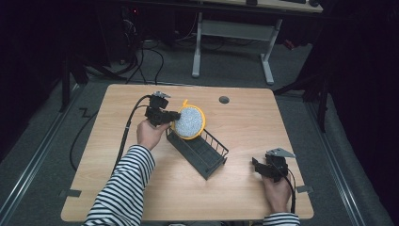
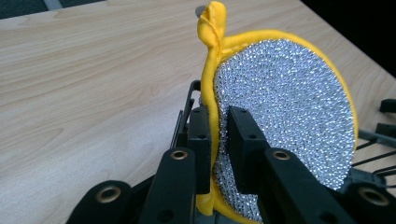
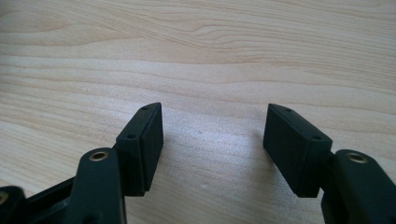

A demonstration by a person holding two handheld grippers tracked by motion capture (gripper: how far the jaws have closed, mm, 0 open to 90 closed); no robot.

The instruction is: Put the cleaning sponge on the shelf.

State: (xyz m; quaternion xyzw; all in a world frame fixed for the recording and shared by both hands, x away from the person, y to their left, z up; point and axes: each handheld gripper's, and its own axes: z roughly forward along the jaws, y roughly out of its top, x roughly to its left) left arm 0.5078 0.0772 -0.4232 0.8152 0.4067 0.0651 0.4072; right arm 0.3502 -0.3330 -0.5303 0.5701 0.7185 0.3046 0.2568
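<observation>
At the left, a hand in a striped sleeve (image 1: 123, 188) holds the left claw (image 1: 175, 116) over the middle of the worktop (image 1: 141, 197). Its jaws are pinched on the edge of a round pot holder (image 1: 189, 122), yellow-rimmed with a glittery silver face. In the left gripper view the pot holder (image 2: 285, 121) stands on edge between the two black pads, one against the yellow back and one against the silver front, with a small yellow hanging loop (image 2: 212, 23) sticking up at the top. The pot holder sits at the far end of a dark wire rack (image 1: 200, 151), which lies slantwise across the middle of the worktop; its thin bars rise right under and beside the yellow rim. A black cable (image 1: 127, 129) trails from this claw toward the left edge.

Further right, a round grommet hole (image 1: 224, 100) marks the far side of the worktop. Near the right front corner, well apart from the rack, the right claw (image 1: 256, 165) rests low in the other hand, its jaws spread wide with nothing but bare wood grain between them in the right gripper view (image 3: 212, 135).

The worktop is pale wood. Around it lie grey carpet, loose cables and the white legs of another desk (image 1: 233, 42) in a dim room.
</observation>
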